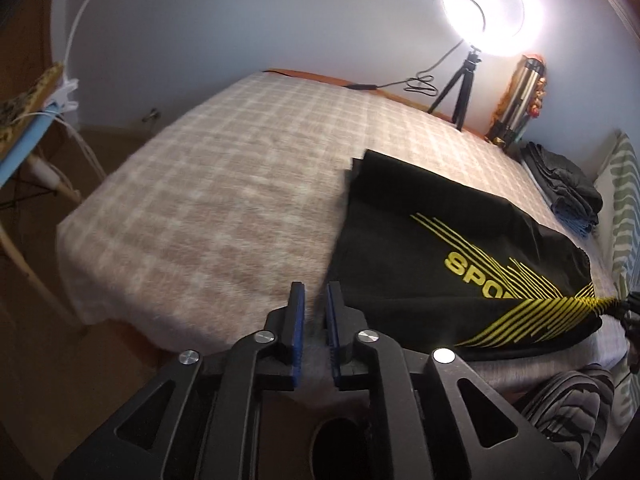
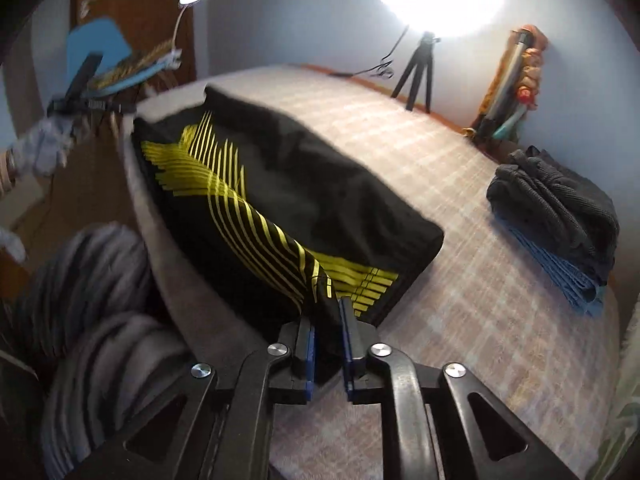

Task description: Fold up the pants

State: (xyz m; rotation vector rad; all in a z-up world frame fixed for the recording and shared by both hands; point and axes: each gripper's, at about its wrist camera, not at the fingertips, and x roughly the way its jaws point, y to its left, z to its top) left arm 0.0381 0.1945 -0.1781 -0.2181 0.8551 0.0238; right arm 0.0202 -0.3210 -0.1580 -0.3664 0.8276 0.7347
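- Where the checked bed (image 1: pixel 208 184) fills the left wrist view, the black pants (image 1: pixel 440 264) lie on its near right part, partly folded, with yellow stripes and the letters "SPO" showing.
- Their long axis in that view runs from a far corner near the bed's middle down to the right, where the striped end narrows to a point at the frame's right edge.
- From the right wrist view the pants (image 2: pixel 288 200) stretch from the far left edge of the bed (image 2: pixel 500 300) diagonally toward the camera, the yellow-striped fabric rising in a ridge to the gripper.
- Right gripper (image 2: pixel 329 320): its blue-padded fingers have a bunch of black and yellow cloth between them, so it is clamped on the pants' near end, lifted a little off the bed.
- Left gripper (image 1: pixel 316 304): its fingers stand a narrow gap apart with nothing in them, just left of the pants' near edge and low over the bed, pointing across it toward the wall.
- That left gripper (image 2: pixel 84 96) also shows, blurred, at the far left of the right wrist view, held in a gloved hand (image 2: pixel 44 148) beyond the pants' far end.
- A stack of dark and blue clothes (image 2: pixel 560 216) sits on the bed's right side, well apart from the pants.
- A ring light (image 1: pixel 482 4) on a tripod (image 1: pixel 456 88) stands at the bed's far edge.
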